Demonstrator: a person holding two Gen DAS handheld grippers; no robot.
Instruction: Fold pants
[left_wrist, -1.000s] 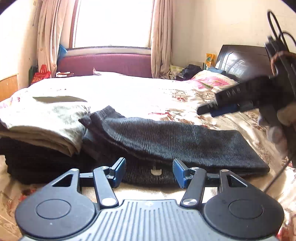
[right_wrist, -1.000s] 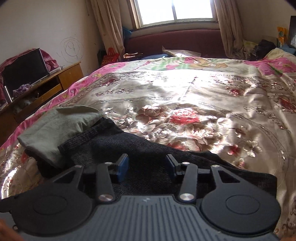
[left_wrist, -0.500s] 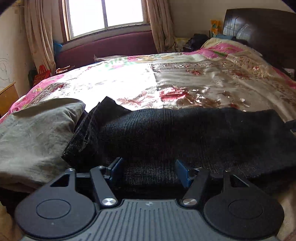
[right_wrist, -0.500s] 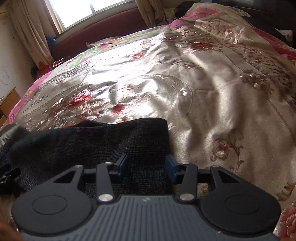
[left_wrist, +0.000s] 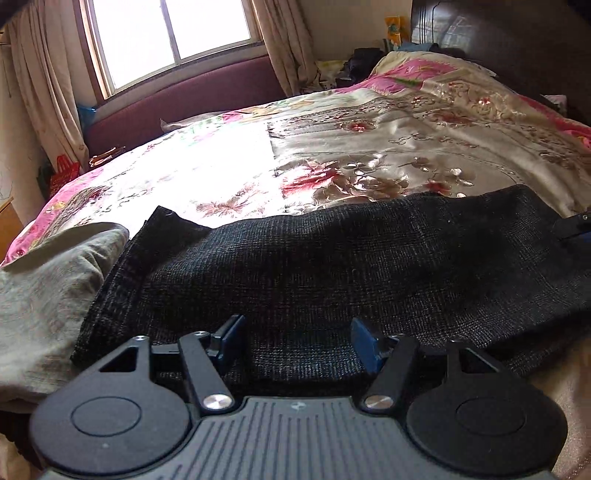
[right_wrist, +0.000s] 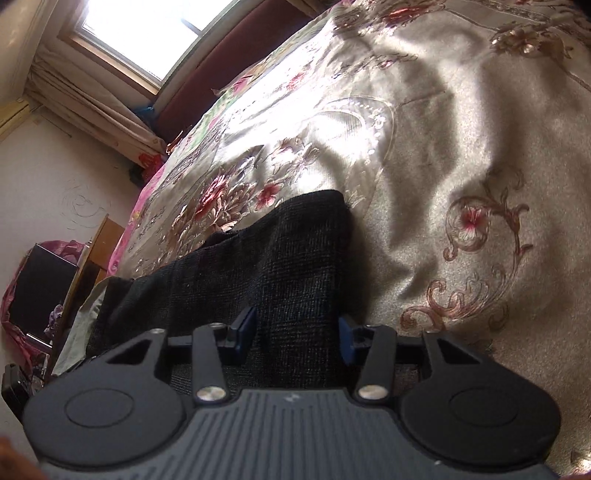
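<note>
Dark knitted pants (left_wrist: 332, 266) lie folded lengthwise across the near side of the bed. My left gripper (left_wrist: 299, 341) is open, its blue-padded fingers straddling the near edge of the pants toward their left end. My right gripper (right_wrist: 297, 334) is open over the right end of the pants (right_wrist: 280, 266), the cloth lying between its fingers. The tip of the right gripper also shows at the right edge of the left wrist view (left_wrist: 576, 229).
A folded grey-green garment (left_wrist: 40, 306) sits on a dark pile left of the pants. The floral satin bedspread (left_wrist: 388, 147) stretches beyond. A dark headboard (left_wrist: 498, 40) is far right, a window (left_wrist: 170, 33) behind, a wooden desk (right_wrist: 92, 254) left of the bed.
Both grippers have come lower and closer to the pants. The right gripper has shifted to the pants' right end and tilted. Both stay open.
</note>
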